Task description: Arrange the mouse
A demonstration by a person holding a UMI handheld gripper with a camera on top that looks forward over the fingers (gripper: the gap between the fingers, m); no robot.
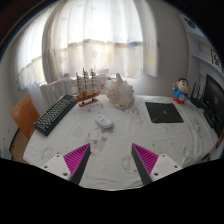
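A small pale mouse [104, 122] lies on the white patterned tablecloth [115, 140], well beyond my fingers and a little left of their midline. A dark mouse mat [164, 112] lies flat farther right. A black keyboard [55, 113] lies at an angle to the left of the mouse. My gripper [111, 160] is open and empty above the near part of the table, with its magenta pads [77, 157] spread wide apart.
A model sailing ship [88, 88] and a white shell-like ornament [121, 93] stand at the back of the table. A blue cartoon figure [182, 91] and a dark monitor [213, 100] are at the right. An orange chair [22, 113] is at the left.
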